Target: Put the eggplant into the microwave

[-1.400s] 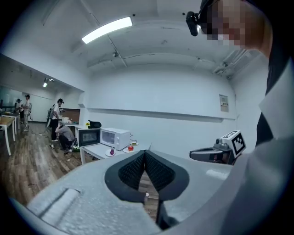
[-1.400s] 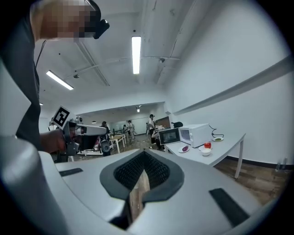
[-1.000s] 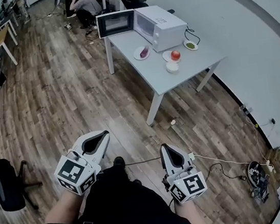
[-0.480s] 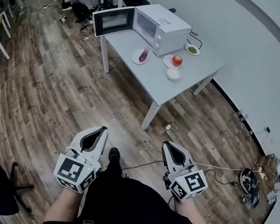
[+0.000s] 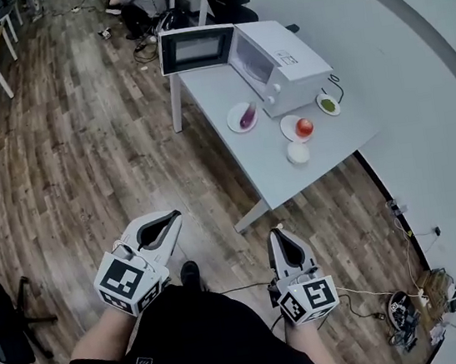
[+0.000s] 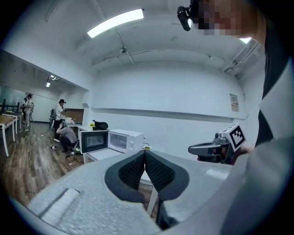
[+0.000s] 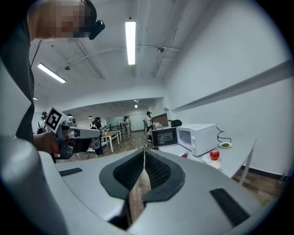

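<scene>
A wooden plank floor (image 5: 75, 173) is stretching across an open office; a white wall (image 5: 420, 49) is curving alongside, a strip light (image 7: 130, 41) is glowing overhead, and a black office chair (image 5: 2, 322) is standing left.

Grey two-jaw left gripper (image 6: 144, 153): jaws together, nothing between them. Beyond the tips, white box-shaped microwave (image 6: 127, 139) on pale grey table (image 6: 98, 155), its dark-windowed door (image 6: 93, 141) swung open. Right gripper (image 6: 193, 148) with black-and-white marker cube (image 6: 235, 134) at frame right, held level

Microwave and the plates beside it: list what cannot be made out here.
- Microwave cavity, head view: seen at a slant, too small to tell if empty.
- Green food on the far plate, every view: too small to identify.
- White round thing near the apple, head view: too small to name.
</scene>
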Available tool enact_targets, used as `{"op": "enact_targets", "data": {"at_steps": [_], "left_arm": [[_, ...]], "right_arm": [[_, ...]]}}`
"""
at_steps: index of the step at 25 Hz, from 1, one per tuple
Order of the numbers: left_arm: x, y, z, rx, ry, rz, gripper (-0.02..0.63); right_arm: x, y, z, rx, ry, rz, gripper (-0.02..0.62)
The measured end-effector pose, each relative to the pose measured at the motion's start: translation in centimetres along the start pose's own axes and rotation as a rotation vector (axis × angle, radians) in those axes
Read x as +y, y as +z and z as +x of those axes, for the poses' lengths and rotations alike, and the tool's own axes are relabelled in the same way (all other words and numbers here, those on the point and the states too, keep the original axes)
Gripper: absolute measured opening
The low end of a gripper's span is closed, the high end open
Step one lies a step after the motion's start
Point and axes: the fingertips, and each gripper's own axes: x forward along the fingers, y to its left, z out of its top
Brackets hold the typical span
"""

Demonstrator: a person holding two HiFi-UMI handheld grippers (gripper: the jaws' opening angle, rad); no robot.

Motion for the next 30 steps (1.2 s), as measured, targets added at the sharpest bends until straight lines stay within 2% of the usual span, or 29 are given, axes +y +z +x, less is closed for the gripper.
{"op": "enact_targets", "data": {"at_steps": [9, 16, 23, 30], "left_arm": [[7.3, 0.3, 3.2, -0.013, -0.012, -0.035, 0.009], [10.6, 0.1, 6.3, 0.006, -0.013, -0.039, 0.009], [13.3, 0.4, 11.2, 0.025, -0.008, -0.033, 0.009], [16.4, 1.5, 17.5, 0.042, 0.008, -0.028, 0.009]], "right_arm": [[-0.4, 1.5, 8.0, 0.031, -0.010, -0.029, 0.017], [-2.7, 1.7, 12.3, 0.075, -0.024, -0.037, 0.018], [-7.0, 1.8, 17.1, 0.086, -0.029, -0.042, 0.018], [-12.3, 2.3, 22.6, 0.101, -0.036, -0.098, 0.018]]}}
